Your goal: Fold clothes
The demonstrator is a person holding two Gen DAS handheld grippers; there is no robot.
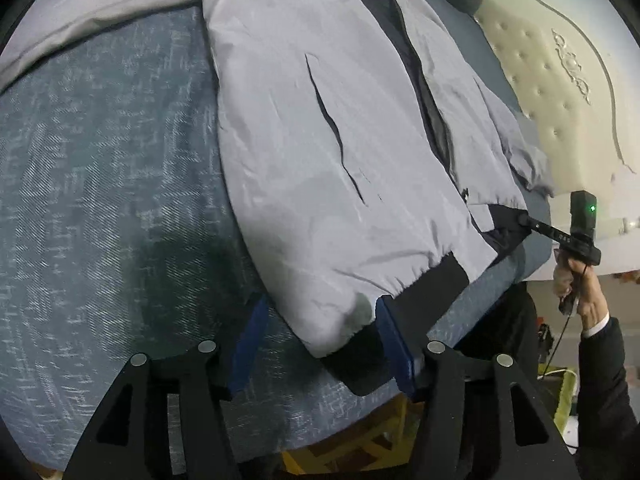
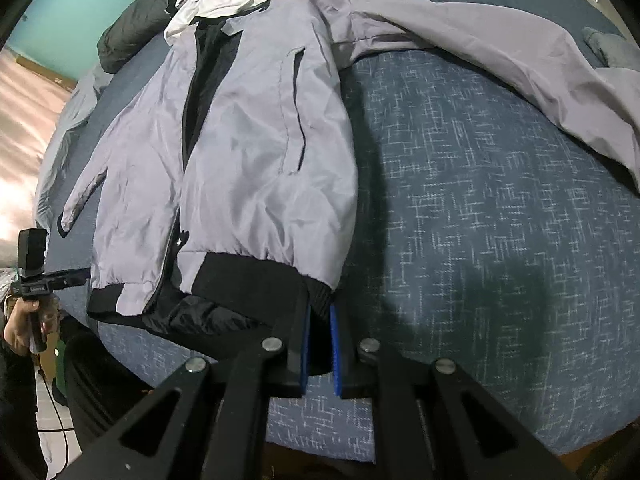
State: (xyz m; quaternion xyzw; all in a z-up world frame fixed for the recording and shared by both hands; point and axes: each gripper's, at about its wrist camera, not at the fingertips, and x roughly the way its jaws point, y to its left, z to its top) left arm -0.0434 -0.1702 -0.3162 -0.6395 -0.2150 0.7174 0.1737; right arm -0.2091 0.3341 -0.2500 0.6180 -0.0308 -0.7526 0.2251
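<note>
Because the right gripper [image 2: 320, 320] pinches only the jacket's [image 2: 248, 140] black hem [image 2: 240, 276] while the left gripper [image 1: 320, 332] gapes around the other corner, any pull could skew the fold.

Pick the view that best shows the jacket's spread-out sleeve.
Right wrist: the sleeve runs from the shoulder far across the bedspread. Left wrist catches only a stretch of it at the top-left edge.

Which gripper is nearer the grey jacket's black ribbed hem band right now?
Right. The right gripper is clamped on the black ribbed hem band at one corner; the left gripper straddles the other corner, jaws open.
</note>
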